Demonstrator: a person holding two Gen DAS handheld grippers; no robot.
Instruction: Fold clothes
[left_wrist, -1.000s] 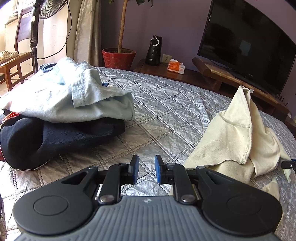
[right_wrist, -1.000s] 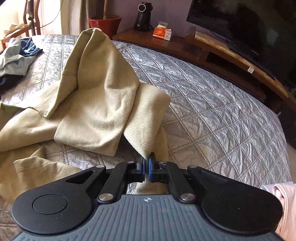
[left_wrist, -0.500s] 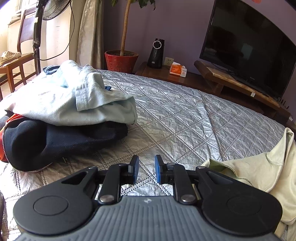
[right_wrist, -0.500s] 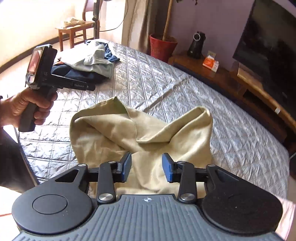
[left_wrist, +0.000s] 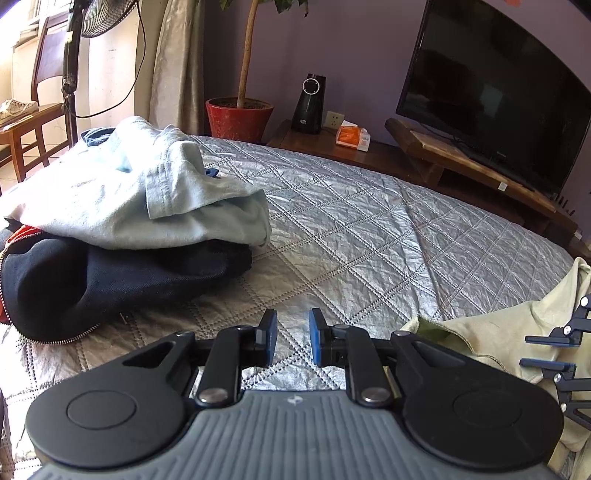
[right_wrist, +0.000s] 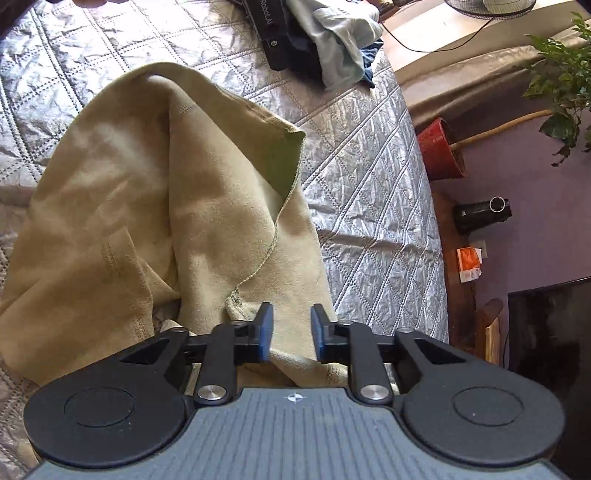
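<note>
Over on the far left of the silver quilted bed (left_wrist: 369, 229), a pale blue garment (left_wrist: 155, 199) lies heaped on a dark zippered jacket (left_wrist: 122, 280); a red plant pot (left_wrist: 238, 118) and a television (left_wrist: 495, 88) stand beyond. Nothing lies between the left gripper (left_wrist: 293, 341) and that pile, and its jaws are parted over bare quilt. The cream garment (right_wrist: 155, 206) lies crumpled at the bed's near right, its cloth just under the right gripper (right_wrist: 291, 332), whose jaws are apart and gripping nothing.
</note>
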